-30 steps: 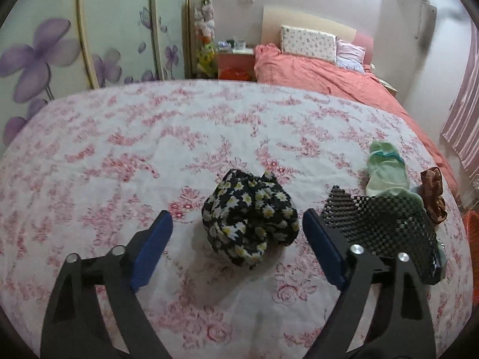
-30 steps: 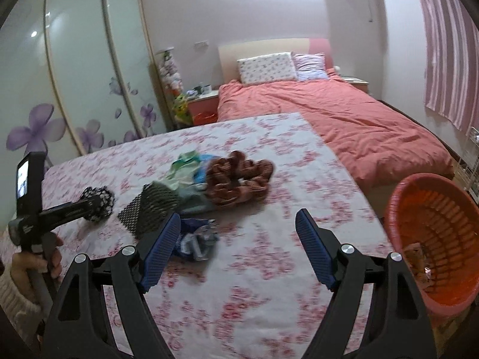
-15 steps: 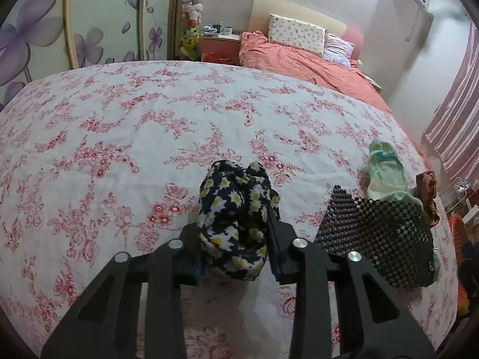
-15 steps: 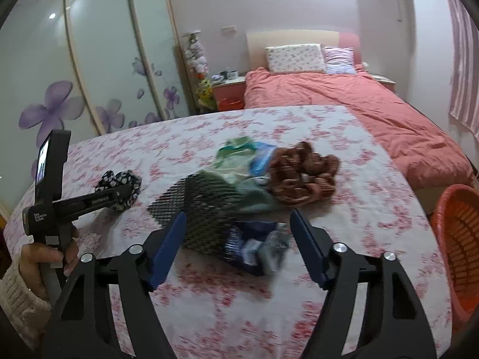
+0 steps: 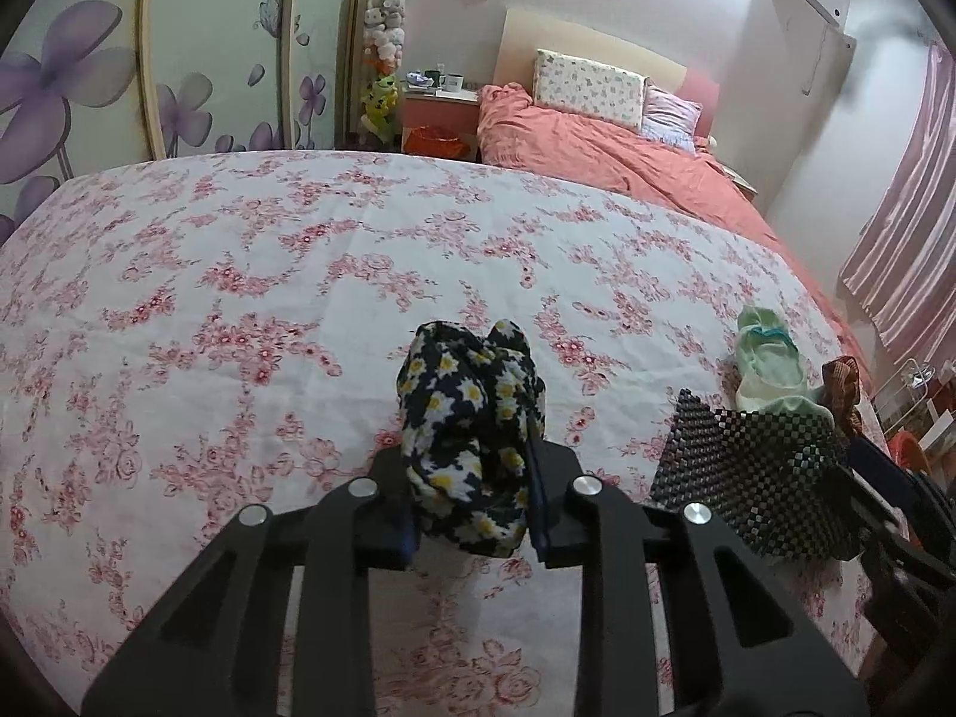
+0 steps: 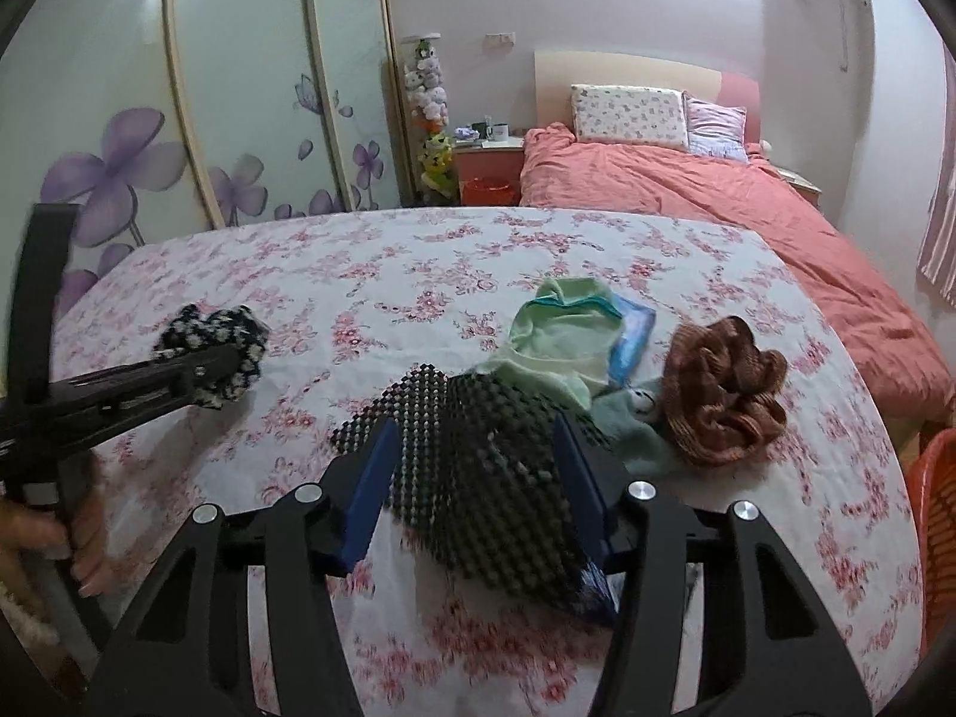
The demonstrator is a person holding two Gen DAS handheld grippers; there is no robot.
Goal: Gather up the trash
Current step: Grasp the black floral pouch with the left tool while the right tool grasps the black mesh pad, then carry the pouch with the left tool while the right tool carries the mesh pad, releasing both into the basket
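A black cloth with a daisy print (image 5: 472, 412) lies bunched on the floral sheet (image 5: 239, 299). My left gripper (image 5: 469, 478) is closing on it, and both pads press its sides. The right wrist view shows that cloth (image 6: 209, 322) at the left, with the left gripper (image 6: 203, 367) on it. A black mesh mat (image 6: 478, 418) lies crumpled between the blue pads of my right gripper (image 6: 475, 490). Its jaws are closing around the mat, and I see no clear squeeze. The mat (image 5: 747, 478) also shows at the right of the left wrist view.
Just beyond the mat lie a pale green cloth (image 6: 555, 340), a blue packet (image 6: 633, 334) and a brown knitted bundle (image 6: 723, 394). An orange basket (image 6: 935, 514) stands off the right edge. A bed with a salmon cover (image 6: 717, 203) lies behind. A hand (image 6: 83, 544) holds the left gripper's handle.
The left jaws went from wide open to shut on the daisy cloth. The right gripper moved left, from the blue wrapper to over the mesh mat, and its jaws narrowed.
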